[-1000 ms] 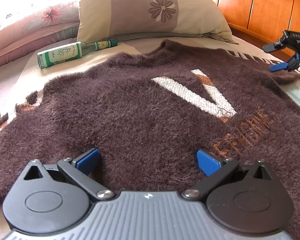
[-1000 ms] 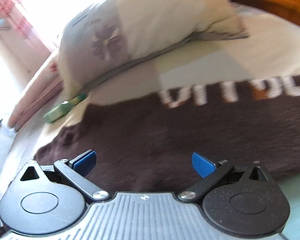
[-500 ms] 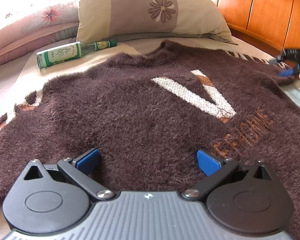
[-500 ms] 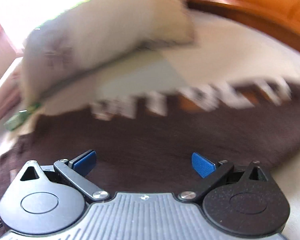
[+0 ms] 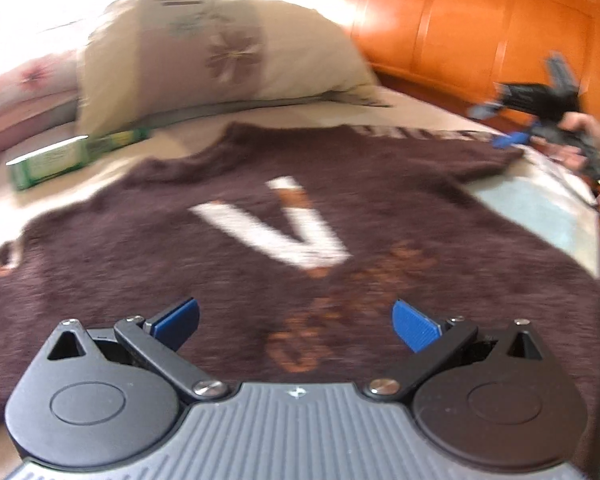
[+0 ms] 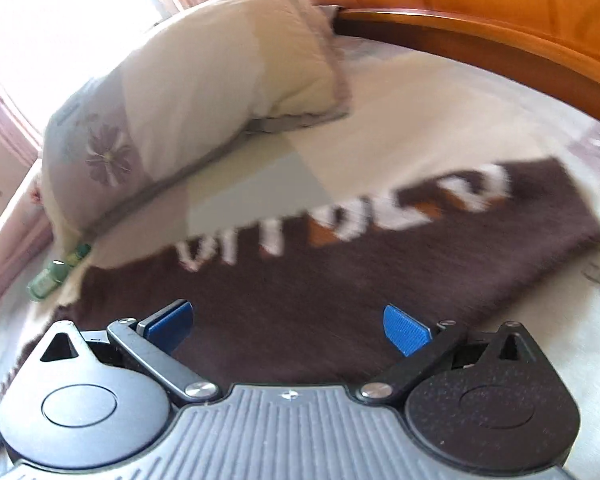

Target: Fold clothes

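My left claw (image 5: 296,326), released and empty, hovers low over the brown sweater (image 5: 228,264) spread flat on the bed (image 6: 400,120). My right claw (image 6: 286,328), also released, hovers above its sleeve (image 6: 380,264). A bottle (image 5: 60,156) and pillow (image 5: 220,56) lie beyond.

— Where does the left wrist view look from?

— Low and close over the fuzzy dark brown sweater (image 5: 260,216) spread on the bed, facing the orange wooden headboard (image 5: 480,28) and the cream floral pillow (image 5: 220,52). The other handheld gripper (image 5: 540,120) shows at its far right edge.

— And the right wrist view?

— Also low and near, over one sleeve of the same sweater (image 6: 340,280), angled toward the pillow (image 6: 204,92) and the bright window side.

— What do they share?

— The sweater, the pillow, the headboard (image 6: 500,0), and the green glass bottle (image 5: 72,156) lying by the pillow, small at the left of the right view (image 6: 56,276).
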